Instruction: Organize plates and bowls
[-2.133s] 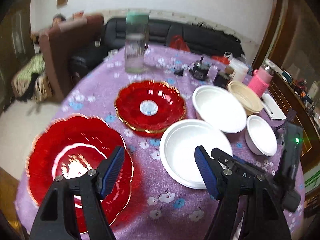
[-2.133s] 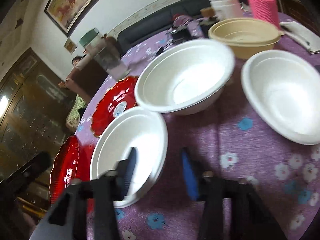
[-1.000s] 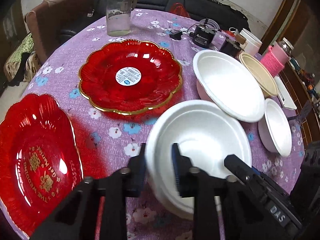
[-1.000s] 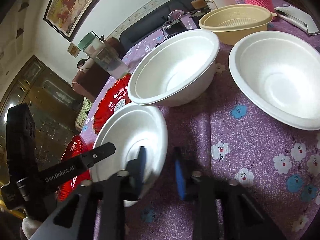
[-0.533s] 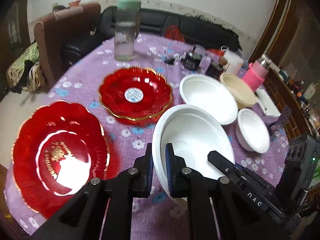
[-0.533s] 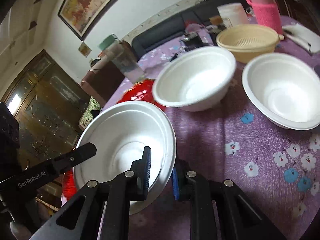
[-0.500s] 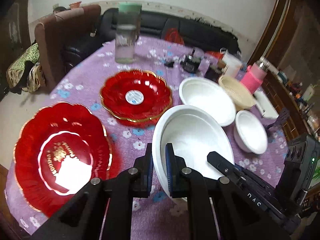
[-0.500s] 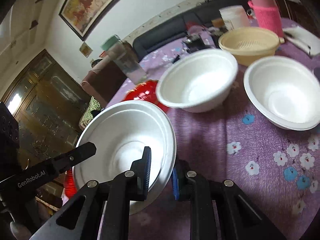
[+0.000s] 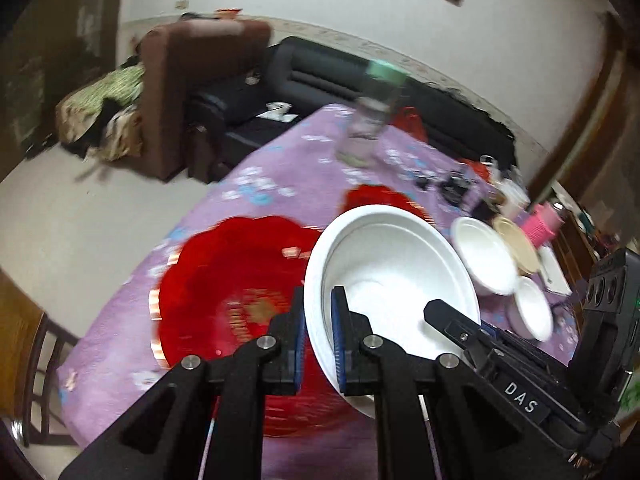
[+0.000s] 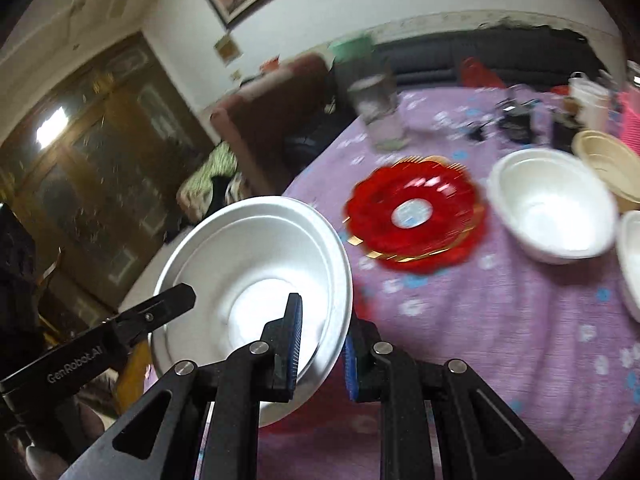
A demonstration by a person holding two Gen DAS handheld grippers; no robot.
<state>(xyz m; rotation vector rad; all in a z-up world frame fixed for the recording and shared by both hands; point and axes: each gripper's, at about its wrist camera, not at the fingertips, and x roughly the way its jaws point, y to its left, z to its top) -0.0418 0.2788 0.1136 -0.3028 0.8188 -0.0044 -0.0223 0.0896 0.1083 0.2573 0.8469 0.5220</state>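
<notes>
Both grippers hold one large white bowl point(image 9: 394, 280) in the air over the purple flowered tablecloth. My left gripper point(image 9: 318, 340) is shut on the bowl's left rim. My right gripper point(image 10: 322, 346) is shut on the rim of the same white bowl point(image 10: 252, 276) at its right side. A large red plate with gold print point(image 9: 236, 292) lies below the bowl. A smaller red plate with a gold edge and a sticker point(image 10: 416, 214) lies further back. Another white bowl point(image 10: 548, 208) and a small white bowl point(image 9: 532, 308) stand to the right.
A beige colander bowl point(image 10: 608, 164), a pink-sleeved cup point(image 9: 542, 226), a white cup point(image 10: 588, 102) and small dark gadgets point(image 10: 516, 120) crowd the far right of the table. A clear jar with a green lid point(image 10: 372, 100) stands at the back. A brown armchair point(image 9: 192, 84) and black sofa point(image 9: 320, 76) lie beyond.
Both grippers have lifted the white bowl off the table and carried it left, so it now hangs over the large red plate. The views have swung and blurred.
</notes>
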